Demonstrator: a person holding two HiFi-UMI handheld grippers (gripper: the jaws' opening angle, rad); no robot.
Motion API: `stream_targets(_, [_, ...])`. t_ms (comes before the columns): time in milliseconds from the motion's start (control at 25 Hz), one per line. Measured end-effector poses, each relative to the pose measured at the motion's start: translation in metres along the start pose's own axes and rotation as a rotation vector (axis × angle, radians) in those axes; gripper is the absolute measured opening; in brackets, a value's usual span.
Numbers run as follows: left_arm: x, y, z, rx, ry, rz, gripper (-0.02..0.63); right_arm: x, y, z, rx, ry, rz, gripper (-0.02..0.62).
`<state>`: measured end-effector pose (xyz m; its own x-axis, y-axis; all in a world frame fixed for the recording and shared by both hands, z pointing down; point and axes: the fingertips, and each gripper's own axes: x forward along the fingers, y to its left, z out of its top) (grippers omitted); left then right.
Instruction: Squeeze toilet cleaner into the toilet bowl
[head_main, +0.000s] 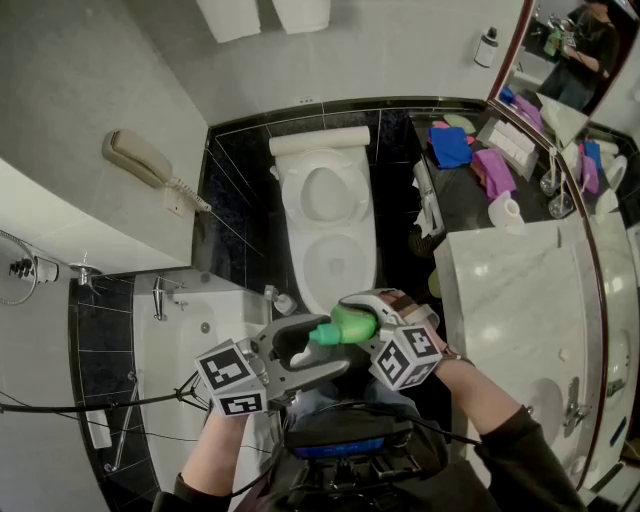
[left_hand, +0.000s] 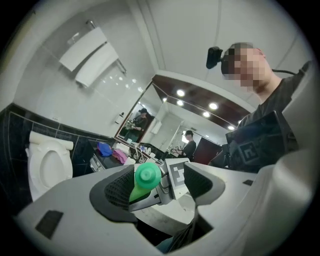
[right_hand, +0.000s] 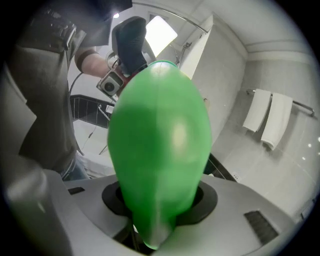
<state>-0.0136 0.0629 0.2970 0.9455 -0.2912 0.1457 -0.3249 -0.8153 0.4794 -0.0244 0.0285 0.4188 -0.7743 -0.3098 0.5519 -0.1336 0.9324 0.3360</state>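
Head view is showing the green bottle lying almost level in front of the person, above and short of the toilet, not yet over the bowl. The right gripper is clamping the bottle's body, likely so that the same grip can be squeezing it once the spout is aimed down. The left gripper is reaching in from the other side with its jaws spread wide around the cap, which suggests the cap is being dealt with before any pouring. The left gripper view is giving what the head view is not: the cap end-on, sitting close against one ribbed pad while the far pad is standing well clear of it, so nothing is being pinched there; whether the cap is actually touching the near pad is hard to say from this angle. It is also taking in the mirror and the toilet off to one side. The right gripper view is filled by the bottle, pads pressing into both its sides, with towels hanging on the wall behind.
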Motion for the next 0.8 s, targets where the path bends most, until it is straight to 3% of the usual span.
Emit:
stream_targets(80, [-0.001,-0.002,0.005,0.11,-0.005,0.008,0.345,-0.001,0.008,0.005,0.081,-0.04,0.09,0.181])
stream_targets(280, [-0.001,-0.023,0.034,0.396,0.021,-0.032,0.347,-0.014,0.034,0.034,0.269,-0.156,0.384,0.181])
stream_targets(440, [-0.007,-0.024,0.029,0.581,0.137,-0.095,0.345,-0.023,0.054,0.053,0.333,-0.206,0.561,0.181])
stream_targets(520, [-0.008,-0.026,0.027,0.652,0.188,-0.126,0.342,-0.024,0.061,0.058,0.336,-0.209,0.604,0.181])
stream_targets(640, [-0.007,-0.027,0.028,0.72,0.216,-0.142,0.271,-0.023,0.065,0.059,0.323,-0.198,0.622,0.181])
stream_targets(800, [-0.004,-0.03,0.028,0.734,0.206,-0.153,0.174,-0.023,0.063,0.058,0.334,-0.199,0.62,0.181])
